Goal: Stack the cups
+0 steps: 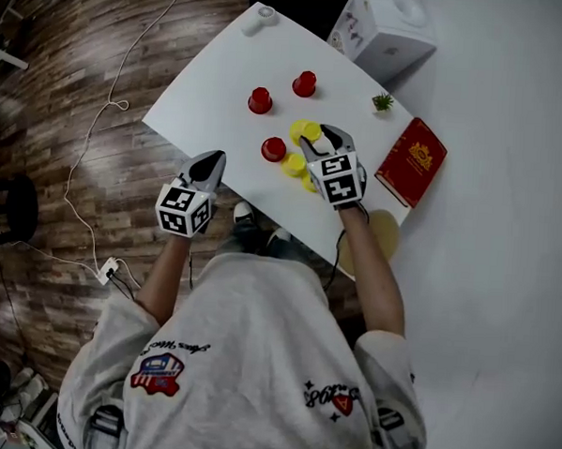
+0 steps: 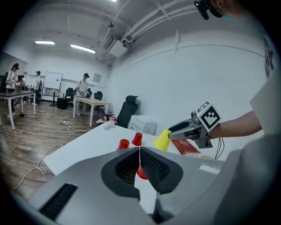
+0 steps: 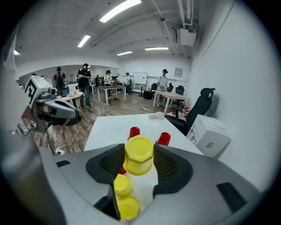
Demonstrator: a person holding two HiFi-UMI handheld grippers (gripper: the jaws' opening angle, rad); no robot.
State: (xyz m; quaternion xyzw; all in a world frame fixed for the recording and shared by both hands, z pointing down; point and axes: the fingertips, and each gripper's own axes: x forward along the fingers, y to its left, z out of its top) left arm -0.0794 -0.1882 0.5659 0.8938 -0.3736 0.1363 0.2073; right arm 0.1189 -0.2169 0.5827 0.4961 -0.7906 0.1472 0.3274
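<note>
One yellow cup (image 3: 138,151) clamped in right claw (image 3: 138,154), inverted, axis tilted, mouth down; left claw (image 2: 139,151) closed, empty.

light: ceiling strips, even | edges: fisheye-warped, dark corners | focus: sharp

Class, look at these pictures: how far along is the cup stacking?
Done: nothing stacked yet. In hand: the right gripper grips one upturned yellow plastic cup above the white table; the left gripper is shut, empty. Remaining: two yellow cups and three red plastic cups, all unstacked.
</note>
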